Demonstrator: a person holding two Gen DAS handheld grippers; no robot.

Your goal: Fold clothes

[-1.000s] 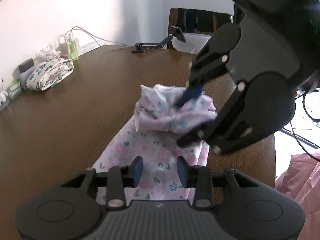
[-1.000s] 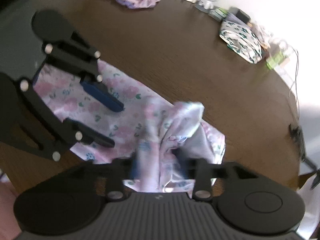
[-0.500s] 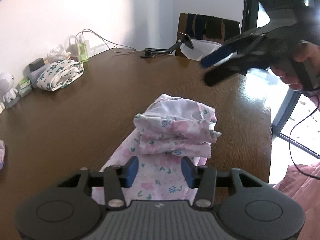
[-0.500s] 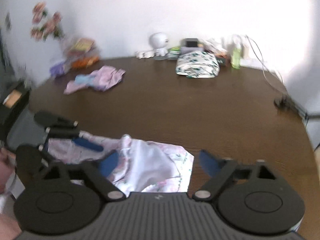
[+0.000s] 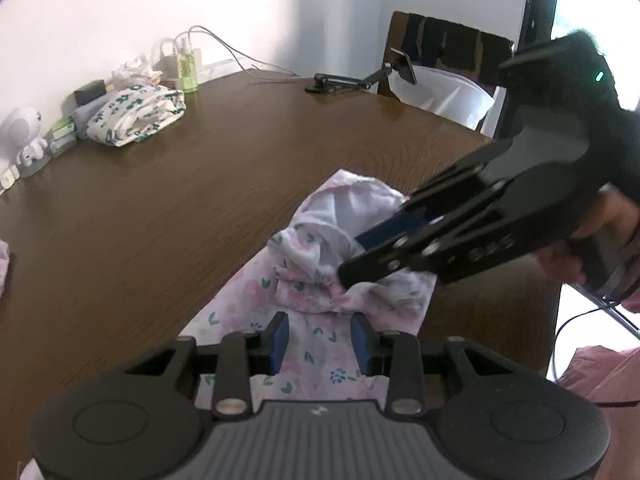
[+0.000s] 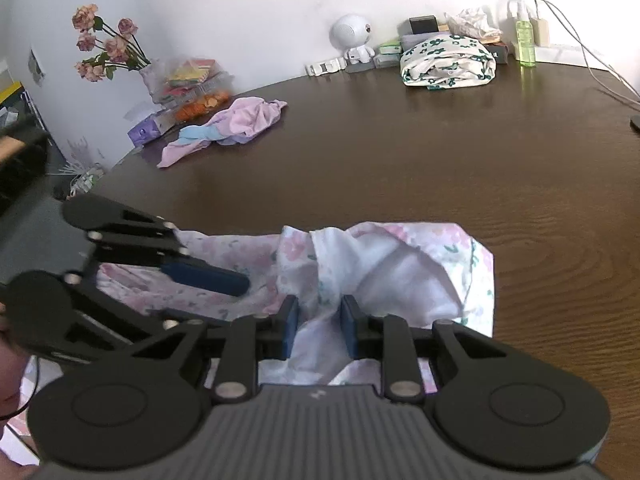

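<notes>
The pink floral garment [image 6: 400,264] is spread on the near part of the brown table [image 6: 440,152], its far end bunched into a rumpled heap. Further off, a crumpled pink and blue cloth [image 6: 236,124] is seen near dried roses [image 6: 106,44]. By the wall a folded white cloth with green flowers [image 6: 448,62], a white round figurine [image 6: 354,38] and a green bottle [image 6: 525,46] are lined up. A phone stand [image 5: 360,78] sits at the far table edge before a chair [image 5: 448,60]. No writing can be read. The right gripper [image 6: 318,328] has just been closing, and a fold of the heap is caught between its blue pads. The left gripper [image 5: 318,340] is held slightly parted over the flat part, nothing pinched.
</notes>
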